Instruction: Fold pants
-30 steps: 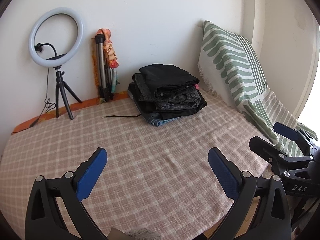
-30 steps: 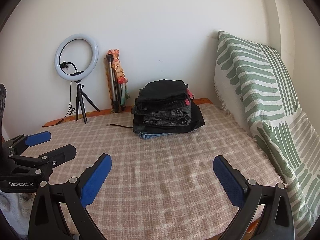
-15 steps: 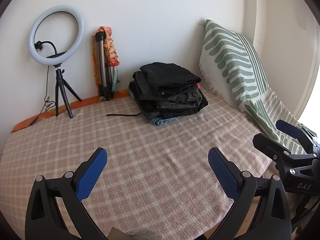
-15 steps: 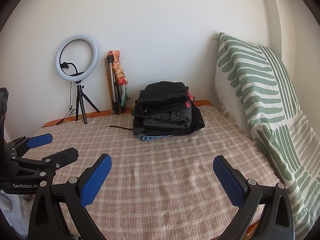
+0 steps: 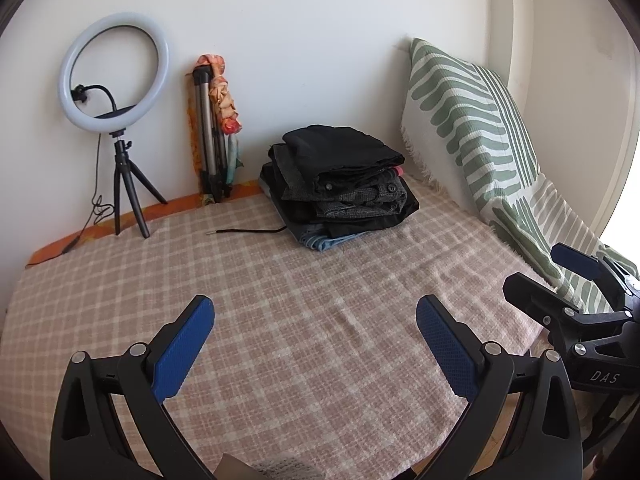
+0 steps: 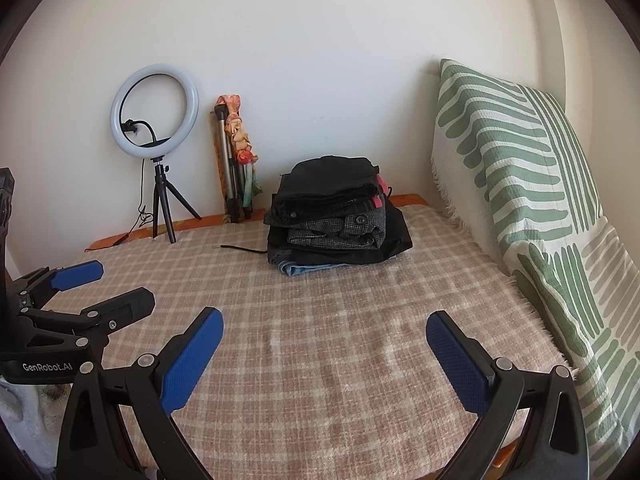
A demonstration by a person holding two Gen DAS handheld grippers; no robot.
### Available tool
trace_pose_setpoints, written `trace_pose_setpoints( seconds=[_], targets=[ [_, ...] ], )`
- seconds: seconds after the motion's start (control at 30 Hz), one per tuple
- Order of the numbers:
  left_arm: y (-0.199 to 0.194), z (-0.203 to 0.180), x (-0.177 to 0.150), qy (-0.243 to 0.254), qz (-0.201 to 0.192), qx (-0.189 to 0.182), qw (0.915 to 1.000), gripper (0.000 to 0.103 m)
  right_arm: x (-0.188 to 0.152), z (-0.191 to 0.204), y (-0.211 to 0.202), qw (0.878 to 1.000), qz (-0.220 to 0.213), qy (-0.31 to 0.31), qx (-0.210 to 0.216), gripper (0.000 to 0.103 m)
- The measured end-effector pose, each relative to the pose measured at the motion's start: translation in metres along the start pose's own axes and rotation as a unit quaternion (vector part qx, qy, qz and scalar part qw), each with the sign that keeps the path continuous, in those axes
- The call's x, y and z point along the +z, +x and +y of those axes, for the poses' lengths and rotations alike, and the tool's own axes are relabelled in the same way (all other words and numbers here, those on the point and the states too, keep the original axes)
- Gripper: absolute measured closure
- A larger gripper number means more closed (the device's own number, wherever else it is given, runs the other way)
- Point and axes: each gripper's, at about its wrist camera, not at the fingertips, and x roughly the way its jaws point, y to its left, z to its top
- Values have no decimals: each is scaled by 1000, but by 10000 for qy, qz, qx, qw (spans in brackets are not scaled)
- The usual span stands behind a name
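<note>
A stack of folded pants [image 5: 340,188], black and grey on top with blue denim at the bottom, sits at the far side of the bed against the wall; it also shows in the right wrist view [image 6: 336,212]. My left gripper [image 5: 314,352] is open and empty above the near part of the checked bedspread [image 5: 280,300]. My right gripper [image 6: 324,360] is open and empty too, level with the left one. Each gripper shows at the edge of the other's view, the right gripper [image 5: 560,280] and the left gripper [image 6: 100,284].
A green-striped pillow [image 5: 472,120] leans on the wall at the right. A ring light on a tripod [image 5: 116,76] and a folded tripod [image 5: 208,136] stand at the back left. A black cord [image 5: 244,232] lies beside the stack.
Both grippers have drifted slightly, so the stack sits a little differently in each view. Both stay open and empty.
</note>
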Motion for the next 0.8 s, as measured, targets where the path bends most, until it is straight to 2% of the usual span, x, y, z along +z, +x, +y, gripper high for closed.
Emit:
trace_pose_setpoints(
  seconds=[0.8],
  targets=[
    [3, -3, -1, 84, -6, 5, 10000, 2, -7, -4, 8, 9998, 145, 105, 54, 0]
  ],
)
